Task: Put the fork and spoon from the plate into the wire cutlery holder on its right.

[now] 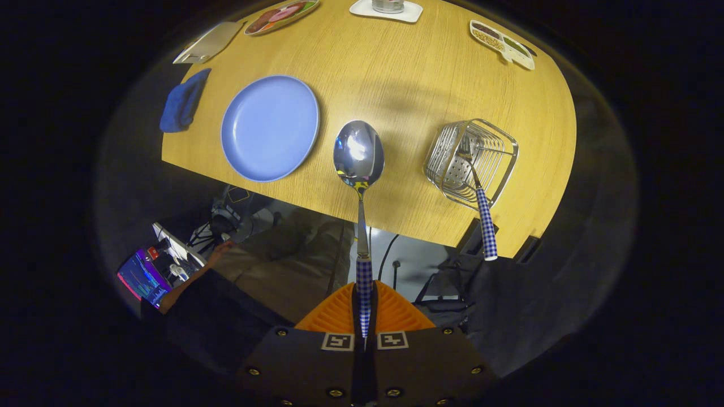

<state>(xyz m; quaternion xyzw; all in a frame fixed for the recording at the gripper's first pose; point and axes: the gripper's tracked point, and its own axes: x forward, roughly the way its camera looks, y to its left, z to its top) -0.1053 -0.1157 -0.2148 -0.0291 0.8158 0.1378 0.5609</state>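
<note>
The gripper [365,314] looks down on a round wooden table [396,79]. Its two fingers are closed on the checked handle of a spoon [359,155], which sticks straight out ahead of them with its shiny bowl hanging above the table's near edge. To the left of the spoon's bowl lies a blue plate [270,128] with nothing on it. To the right stands a wire cutlery holder [470,161]; a fork [481,198] already sits in it, tines down, its checked handle leaning out toward the near side. A blue cloth [184,100] lies left of the plate. Small dishes [502,43] sit along the table's far edge. Below the table, a person's arm [192,277] reaches toward a lit screen [142,278].
</note>
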